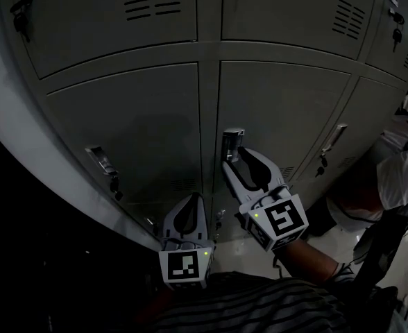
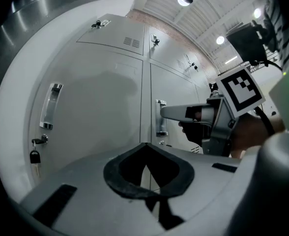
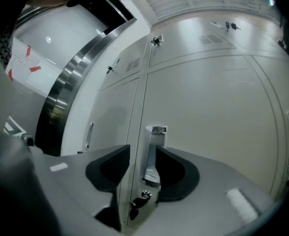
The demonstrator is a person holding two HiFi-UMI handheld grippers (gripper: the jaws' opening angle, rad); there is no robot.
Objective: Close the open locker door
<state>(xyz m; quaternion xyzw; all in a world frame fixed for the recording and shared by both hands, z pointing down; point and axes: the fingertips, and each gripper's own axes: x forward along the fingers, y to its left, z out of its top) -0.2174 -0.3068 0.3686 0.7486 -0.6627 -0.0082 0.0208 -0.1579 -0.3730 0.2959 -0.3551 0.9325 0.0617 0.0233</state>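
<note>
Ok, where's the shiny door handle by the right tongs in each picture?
Head view: door handle in the middle, at the right tongs' tips.
Left gripper view: just right of centre, beside the right tongs.
Right gripper view: lower middle, between the tongs.
Shared landmark: the strip between doors, left of it.
</note>
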